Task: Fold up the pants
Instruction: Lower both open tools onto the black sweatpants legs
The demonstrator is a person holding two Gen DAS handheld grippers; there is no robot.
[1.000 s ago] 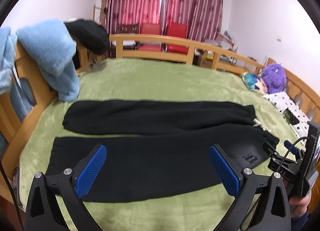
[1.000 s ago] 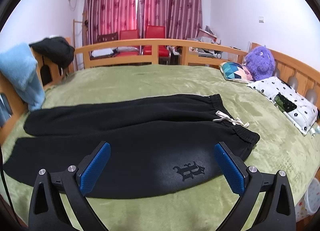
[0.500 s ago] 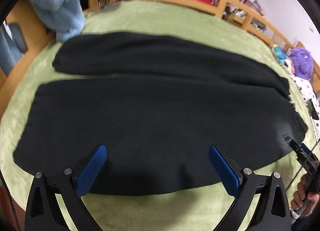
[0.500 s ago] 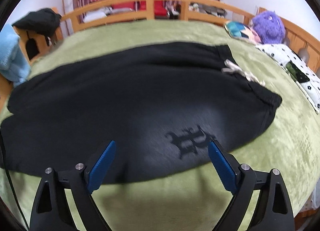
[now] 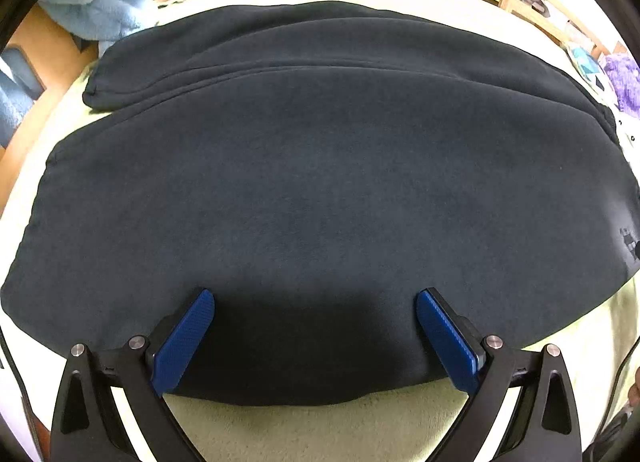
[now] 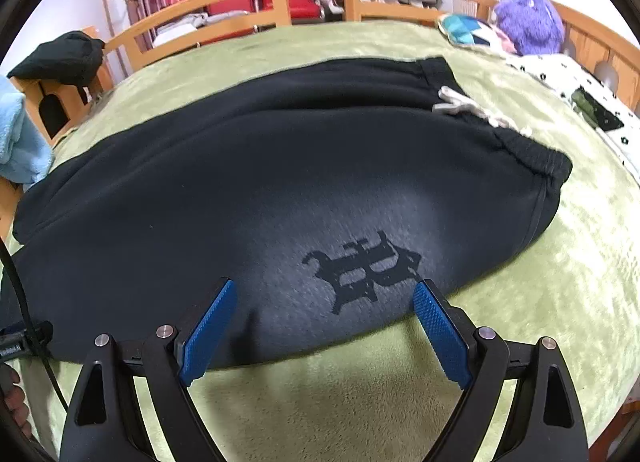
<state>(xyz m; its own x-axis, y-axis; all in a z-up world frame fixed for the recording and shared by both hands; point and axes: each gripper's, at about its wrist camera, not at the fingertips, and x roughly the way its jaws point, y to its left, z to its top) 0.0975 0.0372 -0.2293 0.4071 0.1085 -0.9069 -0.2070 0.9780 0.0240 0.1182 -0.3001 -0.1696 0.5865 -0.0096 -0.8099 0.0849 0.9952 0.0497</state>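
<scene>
Green bed cover [image 6: 520, 302] carries black pants [image 6: 280, 182] lying flat and unfolded, both the left claw [image 5: 316, 336] and right claw [image 6: 325, 326] wide and empty above the near edge, every fold left.

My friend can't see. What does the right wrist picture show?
Black pants lie flat on a green blanket, with a dark logo near the front. The right tongs hang open over the pants' near edge, gripping nothing.

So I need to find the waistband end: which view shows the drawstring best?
The right wrist view: the white drawstring lies plainly on the gathered waistband of the pants. The left wrist view catches only a pale scrap at its right edge, too small to tell.
</scene>
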